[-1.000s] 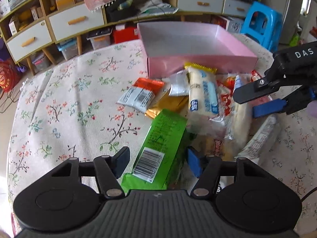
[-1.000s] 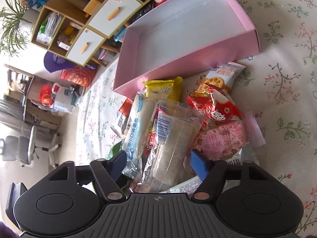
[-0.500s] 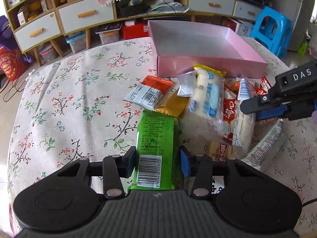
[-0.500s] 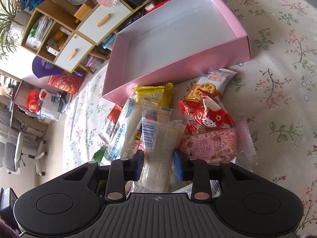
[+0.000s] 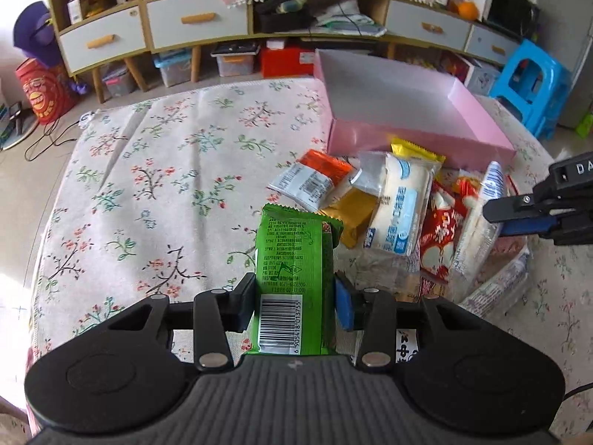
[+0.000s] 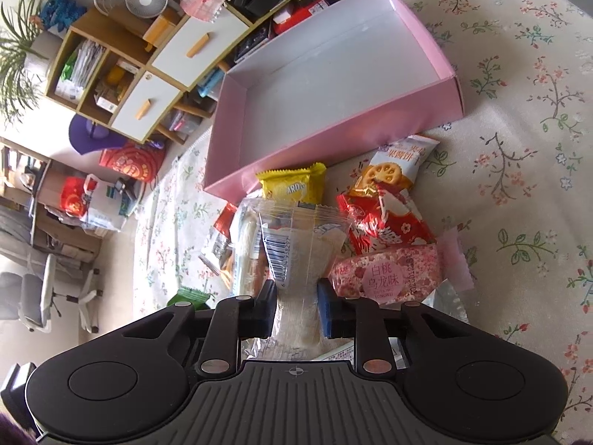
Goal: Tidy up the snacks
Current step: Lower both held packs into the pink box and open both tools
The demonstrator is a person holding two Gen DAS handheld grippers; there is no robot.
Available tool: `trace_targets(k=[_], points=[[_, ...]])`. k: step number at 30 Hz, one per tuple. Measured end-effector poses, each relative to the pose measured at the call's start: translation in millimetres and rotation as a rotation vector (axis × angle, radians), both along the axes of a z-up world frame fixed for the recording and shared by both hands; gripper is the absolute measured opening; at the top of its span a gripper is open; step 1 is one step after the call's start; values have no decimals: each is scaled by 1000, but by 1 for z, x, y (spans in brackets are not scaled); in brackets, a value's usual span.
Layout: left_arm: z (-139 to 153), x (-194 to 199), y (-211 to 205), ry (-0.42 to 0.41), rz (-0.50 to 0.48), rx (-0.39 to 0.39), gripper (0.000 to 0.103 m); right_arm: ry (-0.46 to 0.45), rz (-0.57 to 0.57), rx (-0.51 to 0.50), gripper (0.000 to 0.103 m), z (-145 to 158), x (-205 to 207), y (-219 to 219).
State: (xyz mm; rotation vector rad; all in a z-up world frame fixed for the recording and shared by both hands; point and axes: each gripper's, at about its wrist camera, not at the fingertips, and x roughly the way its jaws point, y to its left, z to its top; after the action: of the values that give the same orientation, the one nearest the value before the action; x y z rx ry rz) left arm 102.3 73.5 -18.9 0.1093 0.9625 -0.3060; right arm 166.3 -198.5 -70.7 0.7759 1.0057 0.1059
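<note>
Pickup step: my left gripper (image 5: 294, 302) clasps the green packet (image 5: 294, 278), my right gripper (image 6: 295, 306) is closing on the clear packet (image 6: 300, 256) over the pile; next, carry both into the pink box (image 6: 333, 141).

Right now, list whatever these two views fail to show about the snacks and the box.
- Green packet, left wrist view: its near end is hidden behind the left gripper.
- Clear packet, right wrist view: the right gripper, its jaws closing on it, covers its lower end.
- Pile's bottom packets: buried under others, unidentifiable.
- Pink box, left wrist view: near wall hides the floor behind it.
</note>
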Motion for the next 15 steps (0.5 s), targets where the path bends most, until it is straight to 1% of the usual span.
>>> trace_targets(k=[5,8,11,15], points=[[9,0,2,-19,46,-28,40,-12,-40,43,23,7,-4,-15],[20,2,1,-50,70,-61,40,-30,-53,72,23,17,-5,-23],[35,16,-8,-85,61,-105,40,-62,-59,58,23,32,3,-30],[50,44,-34,-121,26,-108,40,-108,-98,52,23,48,21,-44]])
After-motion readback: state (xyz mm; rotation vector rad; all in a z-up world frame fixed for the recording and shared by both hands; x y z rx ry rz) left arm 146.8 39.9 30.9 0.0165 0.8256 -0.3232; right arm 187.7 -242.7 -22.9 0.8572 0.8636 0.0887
